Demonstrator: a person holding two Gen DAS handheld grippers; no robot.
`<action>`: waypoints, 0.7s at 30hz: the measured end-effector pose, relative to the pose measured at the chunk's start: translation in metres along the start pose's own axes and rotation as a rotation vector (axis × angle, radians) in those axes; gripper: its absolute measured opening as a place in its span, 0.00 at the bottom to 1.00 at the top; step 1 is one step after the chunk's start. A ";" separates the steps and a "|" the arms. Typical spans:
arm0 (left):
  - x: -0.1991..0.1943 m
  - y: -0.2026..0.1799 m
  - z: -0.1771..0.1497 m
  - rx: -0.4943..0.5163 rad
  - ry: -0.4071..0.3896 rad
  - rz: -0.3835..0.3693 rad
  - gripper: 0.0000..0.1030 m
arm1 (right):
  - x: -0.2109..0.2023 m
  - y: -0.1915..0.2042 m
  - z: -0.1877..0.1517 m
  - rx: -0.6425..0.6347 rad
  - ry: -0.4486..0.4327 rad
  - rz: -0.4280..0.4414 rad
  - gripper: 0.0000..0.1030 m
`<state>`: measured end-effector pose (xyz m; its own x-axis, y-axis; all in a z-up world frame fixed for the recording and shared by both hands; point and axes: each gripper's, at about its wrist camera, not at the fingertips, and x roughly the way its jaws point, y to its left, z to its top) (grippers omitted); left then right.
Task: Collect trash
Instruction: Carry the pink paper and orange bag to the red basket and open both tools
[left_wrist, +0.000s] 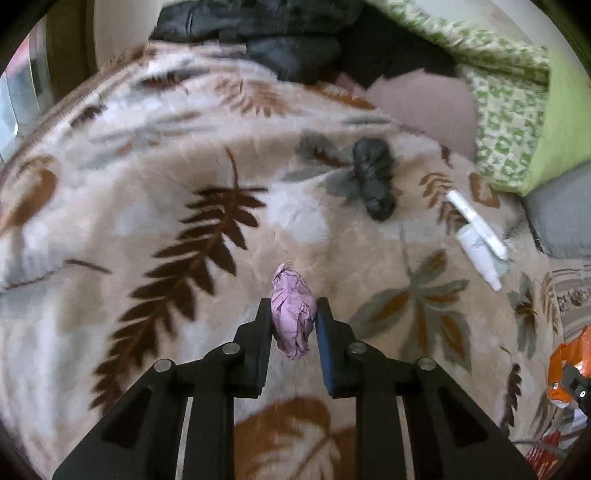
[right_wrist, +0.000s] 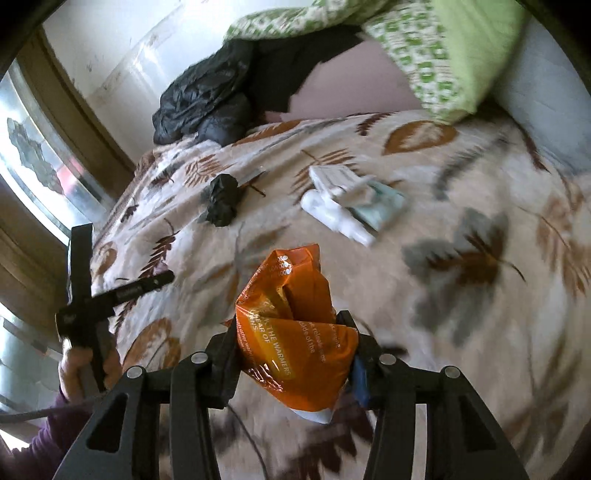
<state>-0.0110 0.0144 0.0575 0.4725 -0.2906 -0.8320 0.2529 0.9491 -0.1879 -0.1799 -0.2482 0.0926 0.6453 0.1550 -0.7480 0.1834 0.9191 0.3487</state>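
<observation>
Left tongs (left_wrist: 292, 314) clench a pink wad (left_wrist: 292, 314); right tongs (right_wrist: 291, 354) clench an orange wrapper (right_wrist: 295, 332). Only the right view shows a hand (right_wrist: 79, 373), lower left.

Open blanket (left_wrist: 155, 155) is lying free to the left; ahead, a black wad (left_wrist: 375, 184) and white packets (left_wrist: 476, 236) are blocking the way.

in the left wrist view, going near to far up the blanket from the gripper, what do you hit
left gripper shut on the crumpled purple paper → black crumpled wad on the leaf-print blanket → dark jacket at the far edge
</observation>
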 end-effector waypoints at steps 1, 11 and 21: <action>-0.014 -0.004 -0.003 0.022 -0.021 0.013 0.21 | -0.009 -0.003 -0.005 0.009 -0.009 0.002 0.49; -0.107 -0.071 -0.048 0.226 -0.129 0.012 0.21 | -0.094 -0.019 -0.062 0.096 -0.132 -0.026 0.49; -0.159 -0.147 -0.077 0.389 -0.199 -0.100 0.21 | -0.160 -0.031 -0.097 0.140 -0.239 -0.080 0.49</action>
<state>-0.1886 -0.0697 0.1770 0.5728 -0.4327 -0.6962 0.5868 0.8095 -0.0203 -0.3611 -0.2668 0.1466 0.7778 -0.0212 -0.6282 0.3311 0.8634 0.3807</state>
